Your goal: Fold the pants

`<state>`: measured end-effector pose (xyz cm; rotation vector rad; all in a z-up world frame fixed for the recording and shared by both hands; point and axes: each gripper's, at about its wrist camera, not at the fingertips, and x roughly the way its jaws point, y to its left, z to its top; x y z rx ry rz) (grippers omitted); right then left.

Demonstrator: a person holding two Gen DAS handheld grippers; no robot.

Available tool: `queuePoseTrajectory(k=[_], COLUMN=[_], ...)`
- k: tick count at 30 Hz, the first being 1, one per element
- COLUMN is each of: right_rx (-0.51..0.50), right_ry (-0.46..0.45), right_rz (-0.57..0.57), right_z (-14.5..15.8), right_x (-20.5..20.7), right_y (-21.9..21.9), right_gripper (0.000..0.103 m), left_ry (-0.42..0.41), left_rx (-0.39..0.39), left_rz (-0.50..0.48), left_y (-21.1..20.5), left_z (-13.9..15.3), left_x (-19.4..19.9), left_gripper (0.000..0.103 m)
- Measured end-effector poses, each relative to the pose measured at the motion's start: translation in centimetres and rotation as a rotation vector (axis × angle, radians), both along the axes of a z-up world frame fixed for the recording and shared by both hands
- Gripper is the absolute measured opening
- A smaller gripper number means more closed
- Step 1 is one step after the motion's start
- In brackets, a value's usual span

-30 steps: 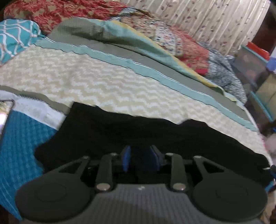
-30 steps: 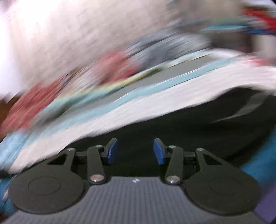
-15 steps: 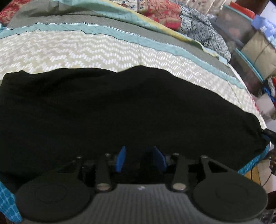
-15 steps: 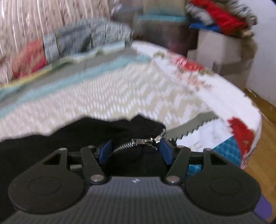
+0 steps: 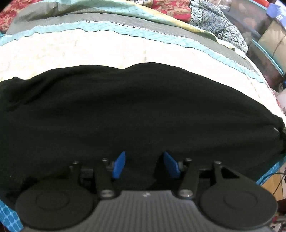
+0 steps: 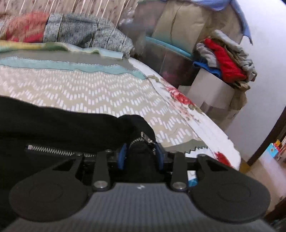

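Observation:
Black pants (image 5: 134, 110) lie spread across the patterned bed cover (image 5: 89, 50). My left gripper (image 5: 145, 164) hovers at their near edge, pointing steeply down. Its jaws are opening, and the blue pads (image 5: 118, 165) stand apart with cloth lying loose below them. In the right wrist view the pants (image 6: 62, 121) end in a bunched corner near the bed's right side, with a silver zipper (image 6: 53, 150) running along it. My right gripper (image 6: 140, 157) is closing, and its pads sit on both sides of that bunched zipper corner, pressing it.
Folded quilts and blankets (image 5: 178, 9) lie along the far side of the bed. Beyond the bed's right edge (image 6: 214, 128) stand storage bins (image 6: 169, 53) and a white box with a pile of clothes (image 6: 225, 58). A floor strip shows at the lower right.
The left gripper slid over the pants and its jaws widened off the cloth. The right gripper swung round to the zipper corner and narrowed around it.

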<state>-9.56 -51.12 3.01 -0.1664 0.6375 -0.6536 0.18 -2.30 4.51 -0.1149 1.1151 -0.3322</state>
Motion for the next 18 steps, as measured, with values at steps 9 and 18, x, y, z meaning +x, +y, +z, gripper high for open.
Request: queuePoseTrajectory(k=[9, 18], right_rx=[0.349, 0.625], right_ry=[-0.351, -0.397], right_rz=[-0.145, 0.048], right_z=[5.2, 5.3], right_x=[-8.7, -8.9], right_y=[-3.8, 2.0], right_gripper=[0.068, 0.066], left_ry=[-0.022, -0.034], left_rx=[-0.004, 0.088], left_rz=[-0.034, -0.034], left_y=[-0.3, -0.8], left_z=[0.2, 0.4], left_x=[-0.3, -1.2], left_gripper=[0.056, 0.057])
